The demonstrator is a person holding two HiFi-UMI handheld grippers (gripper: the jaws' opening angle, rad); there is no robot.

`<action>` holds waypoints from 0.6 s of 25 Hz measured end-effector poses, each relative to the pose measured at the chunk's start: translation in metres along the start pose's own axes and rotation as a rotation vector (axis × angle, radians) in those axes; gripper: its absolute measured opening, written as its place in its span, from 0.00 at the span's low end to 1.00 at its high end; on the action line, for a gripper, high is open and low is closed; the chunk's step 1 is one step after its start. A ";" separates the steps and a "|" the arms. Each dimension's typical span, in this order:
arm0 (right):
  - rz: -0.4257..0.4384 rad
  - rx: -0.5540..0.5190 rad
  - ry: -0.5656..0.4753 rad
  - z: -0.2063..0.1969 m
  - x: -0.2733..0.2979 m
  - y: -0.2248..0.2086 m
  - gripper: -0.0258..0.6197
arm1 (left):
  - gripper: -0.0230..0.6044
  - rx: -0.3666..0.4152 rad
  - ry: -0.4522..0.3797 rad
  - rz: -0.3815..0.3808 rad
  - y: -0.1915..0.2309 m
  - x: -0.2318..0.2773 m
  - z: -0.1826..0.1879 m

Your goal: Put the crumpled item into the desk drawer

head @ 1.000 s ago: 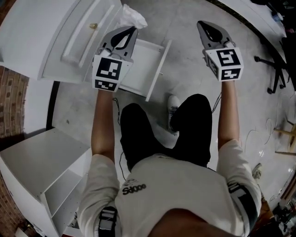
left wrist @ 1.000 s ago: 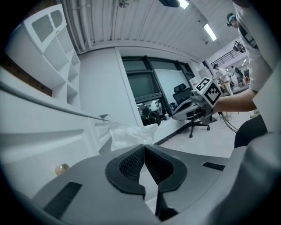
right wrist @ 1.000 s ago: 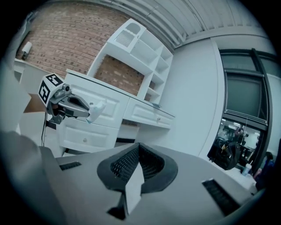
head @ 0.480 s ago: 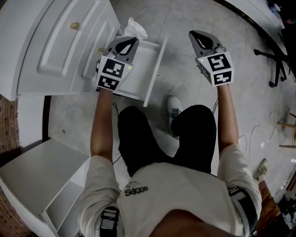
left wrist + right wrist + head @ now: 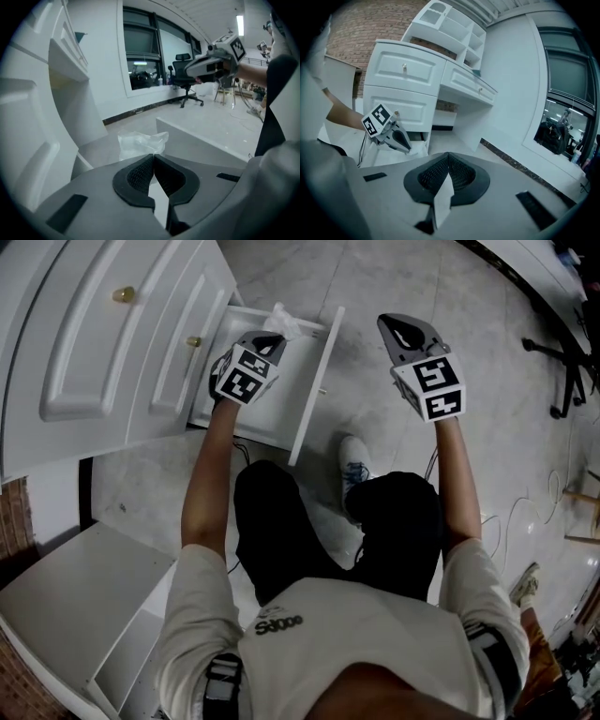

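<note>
The crumpled item [image 5: 284, 320] is a wad of clear plastic. It sits at the tips of my left gripper [image 5: 269, 340], whose jaws are shut on its near edge. In the left gripper view the crumpled item [image 5: 140, 142] shows just past the closed left gripper [image 5: 153, 157]. Both hang over the far end of the open white desk drawer [image 5: 314, 381], and the drawer's side wall [image 5: 201, 140] shows to the right. My right gripper [image 5: 405, 331] is shut with nothing in it, above the bare floor right of the drawer. It looks across at the left gripper [image 5: 389, 132].
The white desk [image 5: 112, 343] with knobbed drawer fronts stands at the left, and the desk [image 5: 403, 70] fills the right gripper view. A low white shelf unit [image 5: 84, 587] is at the lower left. My shoe [image 5: 352, 460] rests beside the drawer. A chair base [image 5: 562, 381] stands at the right.
My left gripper has moved down and toward the drawer with the crumpled plastic, which now sits over the drawer's far end. The right gripper shifted slightly left and stayed shut.
</note>
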State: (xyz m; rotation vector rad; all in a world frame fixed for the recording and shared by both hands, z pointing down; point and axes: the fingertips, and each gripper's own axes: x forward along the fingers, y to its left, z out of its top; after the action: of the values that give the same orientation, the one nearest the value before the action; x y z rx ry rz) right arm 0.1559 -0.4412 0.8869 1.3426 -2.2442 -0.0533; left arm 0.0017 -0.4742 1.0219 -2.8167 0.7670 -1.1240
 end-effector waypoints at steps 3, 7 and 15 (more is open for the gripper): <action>0.010 0.020 0.011 -0.011 0.010 0.003 0.05 | 0.07 0.023 0.096 -0.004 0.004 0.031 -0.035; 0.012 0.054 0.026 -0.027 0.016 0.001 0.05 | 0.07 0.020 0.202 -0.046 0.000 0.068 -0.072; 0.012 0.103 0.069 -0.056 0.024 0.003 0.05 | 0.07 0.067 0.323 -0.068 -0.006 0.104 -0.120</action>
State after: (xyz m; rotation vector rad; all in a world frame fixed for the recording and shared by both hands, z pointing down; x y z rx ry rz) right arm 0.1698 -0.4469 0.9456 1.3629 -2.2228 0.1128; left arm -0.0093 -0.4958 1.1791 -2.6579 0.6350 -1.6093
